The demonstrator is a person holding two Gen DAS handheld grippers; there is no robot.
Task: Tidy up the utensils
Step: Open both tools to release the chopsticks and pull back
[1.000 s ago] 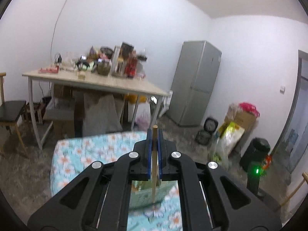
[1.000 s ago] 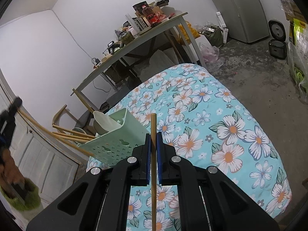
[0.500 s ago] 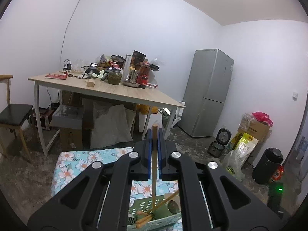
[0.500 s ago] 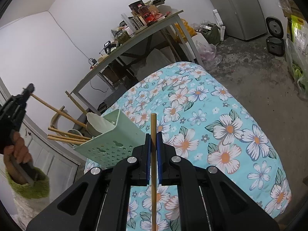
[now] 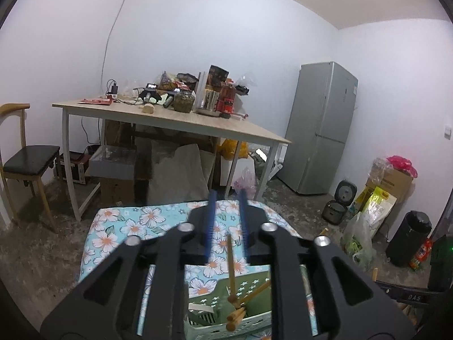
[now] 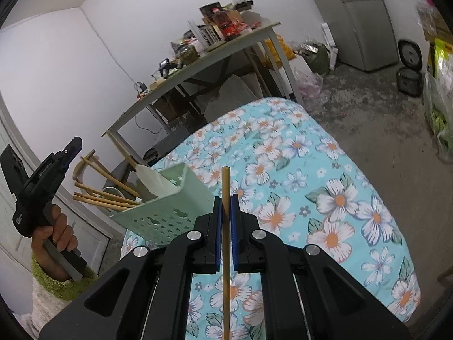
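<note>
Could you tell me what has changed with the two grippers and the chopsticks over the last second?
The left gripper has opened its fingers and let go of its chopstick, which now leans among the others in the green basket. In the right wrist view the left gripper has risen above the basket. The right gripper stays shut on its own chopstick over the floral cloth; the basket has not moved.

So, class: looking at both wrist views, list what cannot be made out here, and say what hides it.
- Left view: the green basket is partly covered by the left gripper, so its contents cannot be counted.
- Right view: the lower end of the chopstick in the right gripper is cut off by the bottom edge.
- Right view: the basket's far wall hides where the white spoon rests.
- Left view: the blue pads are motion-blurred.
</note>
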